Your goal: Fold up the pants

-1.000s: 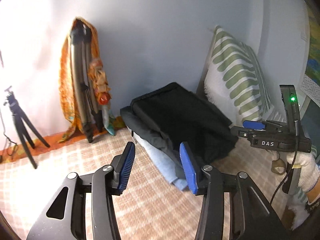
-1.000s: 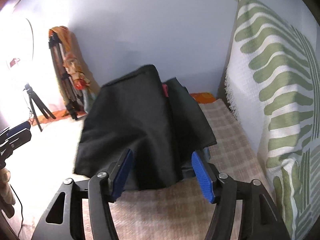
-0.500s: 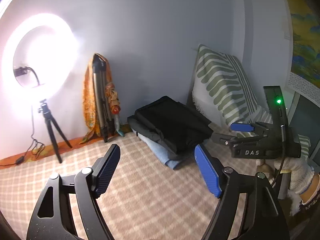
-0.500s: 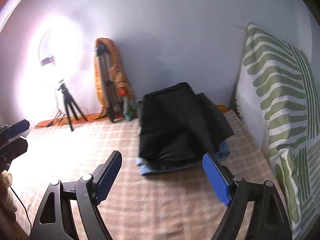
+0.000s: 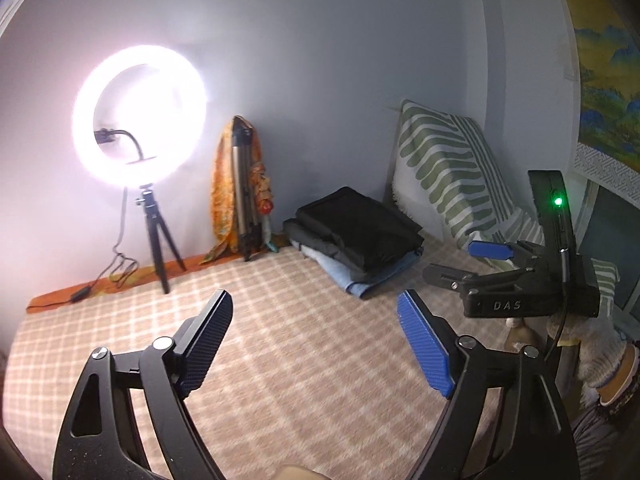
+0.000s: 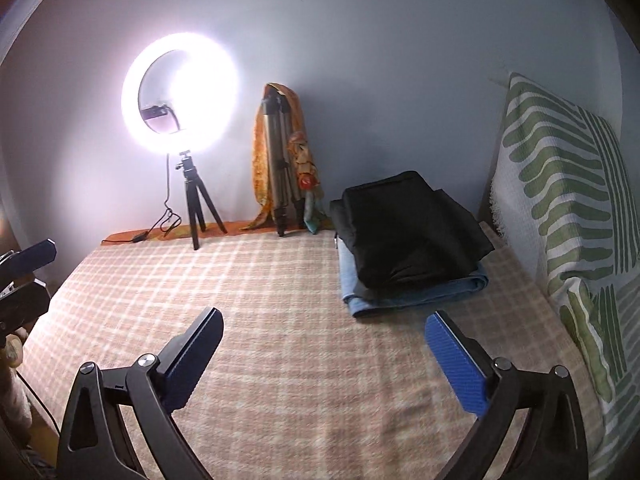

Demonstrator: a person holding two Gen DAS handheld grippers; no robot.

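Folded black pants lie on top of a stack with folded blue jeans underneath, at the far right of the checked bedspread. My left gripper is open and empty, well back from the stack. My right gripper is open and empty, also back from the stack; it shows at the right of the left wrist view, held in a gloved hand.
A lit ring light on a small tripod stands at the far edge. A folded tripod draped with orange cloth leans on the wall. A green-striped pillow stands at the right.
Both grippers have pulled back from the stack and opened wider. The folded black pants stay on the stack, now farther off, and the ring light has come into view.
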